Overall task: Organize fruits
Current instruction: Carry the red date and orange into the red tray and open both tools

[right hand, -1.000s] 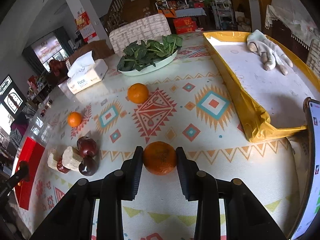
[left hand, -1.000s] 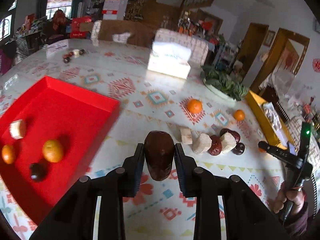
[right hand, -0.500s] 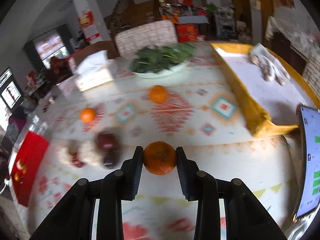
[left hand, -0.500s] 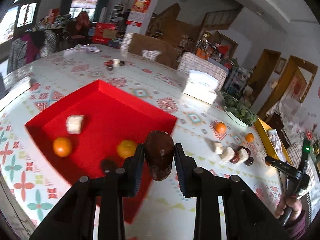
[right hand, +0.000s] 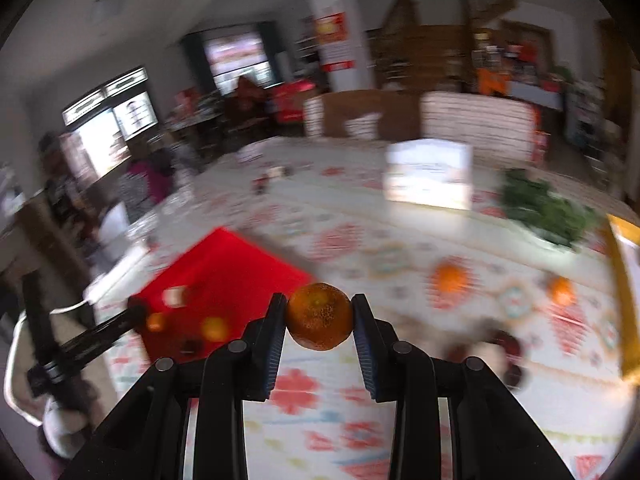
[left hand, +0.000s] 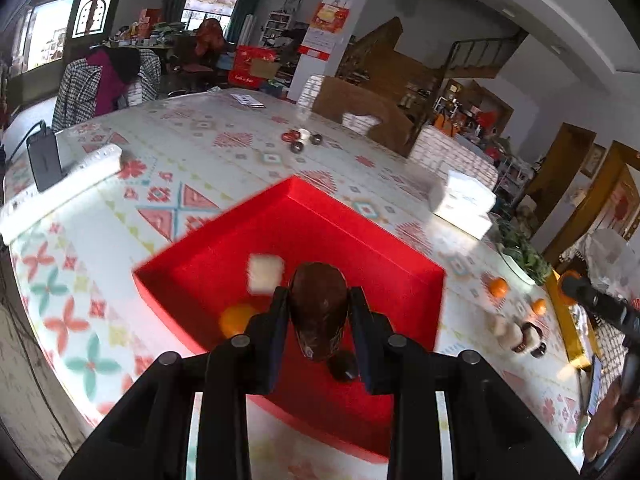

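The left hand-held gripper (left hand: 319, 322) is pinching a dark brown, oval, glossy fruit (left hand: 318, 312) between its blue-padded jaws, and it is hanging over the near part of the shallow red rectangular tray (left hand: 372, 248). The right hand-held gripper (right hand: 320, 322) is clamping a small round orange mandarin (right hand: 319, 316), which is sitting over the patterned tabletop (right hand: 320, 396) with the tray off to its left and farther away.

The step in hand looks like setting both fruits into the tray. To do it well, the left one should be lowered close to the tray floor before the jaws are parted, so the oval fruit is not dropping and rolling. A bare patch is the better target: just past the jaws are lying a small dark round fruit (left hand: 343, 366), an orange mandarin (left hand: 236, 318) and a pale cut block (left hand: 265, 272).

Farther off, more mandarins (right hand: 450, 280) and a cluster of pale and dark pieces (left hand: 516, 334) are waiting on the tabletop, so the right one needs carrying across without crowding the left.
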`<state>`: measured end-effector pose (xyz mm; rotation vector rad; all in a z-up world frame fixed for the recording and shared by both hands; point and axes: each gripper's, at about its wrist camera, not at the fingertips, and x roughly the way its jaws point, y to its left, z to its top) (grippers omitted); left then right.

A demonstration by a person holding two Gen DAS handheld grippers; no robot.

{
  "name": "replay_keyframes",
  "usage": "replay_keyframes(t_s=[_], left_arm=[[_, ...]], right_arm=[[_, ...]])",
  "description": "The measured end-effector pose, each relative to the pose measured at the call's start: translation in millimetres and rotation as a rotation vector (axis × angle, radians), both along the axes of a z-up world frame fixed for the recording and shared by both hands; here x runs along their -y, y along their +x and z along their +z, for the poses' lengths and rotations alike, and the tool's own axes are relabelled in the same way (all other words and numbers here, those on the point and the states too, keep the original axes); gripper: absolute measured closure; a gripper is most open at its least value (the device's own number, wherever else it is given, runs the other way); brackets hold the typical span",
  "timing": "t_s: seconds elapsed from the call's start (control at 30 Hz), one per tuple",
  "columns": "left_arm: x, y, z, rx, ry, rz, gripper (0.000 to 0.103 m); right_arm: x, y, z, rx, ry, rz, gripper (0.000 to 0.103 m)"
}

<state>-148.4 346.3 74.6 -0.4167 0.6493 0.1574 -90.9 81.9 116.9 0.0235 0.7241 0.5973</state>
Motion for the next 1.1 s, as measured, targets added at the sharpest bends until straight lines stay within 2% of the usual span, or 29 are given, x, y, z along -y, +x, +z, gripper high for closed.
replay_keyframes(t_s=[0.1, 0.2, 0.33, 0.47, 0.73, 0.83, 0.97, 1.1], left_arm=[[-15, 18, 1, -0.024, 0.022, -0.002, 0.074], [-26, 37, -1, -0.057, 0.032, -0.018, 0.074], [-36, 69, -11, -0.116, 0.036, -0.039, 0.074], [-45, 94, -28, -0.171, 0.0, -0.061, 0.074], [-43, 117, -39, -0.203, -0.041, -0.111, 0.073], [-42, 120, -40, -0.206, -0.066, -0.119, 0.063], [-41, 114, -32, -0.188, -0.076, -0.109, 0.061], [-33, 98, -11, -0.145, -0.066, -0.104, 0.056]], right_arm=[[-46, 2, -9, -0.041, -0.009, 0.098, 0.067], [-92, -2, -31, -0.087, -0.035, 0.19, 0.067], [-134, -10, -59, -0.133, -0.073, 0.267, 0.067], [-163, -14, -84, -0.17, -0.12, 0.311, 0.067], [-173, -12, -105, -0.182, -0.17, 0.318, 0.067], [-175, -16, -104, -0.166, -0.182, 0.325, 0.066], [-177, -25, -105, -0.141, -0.207, 0.345, 0.065], [-173, -33, -100, -0.142, -0.181, 0.36, 0.046]])
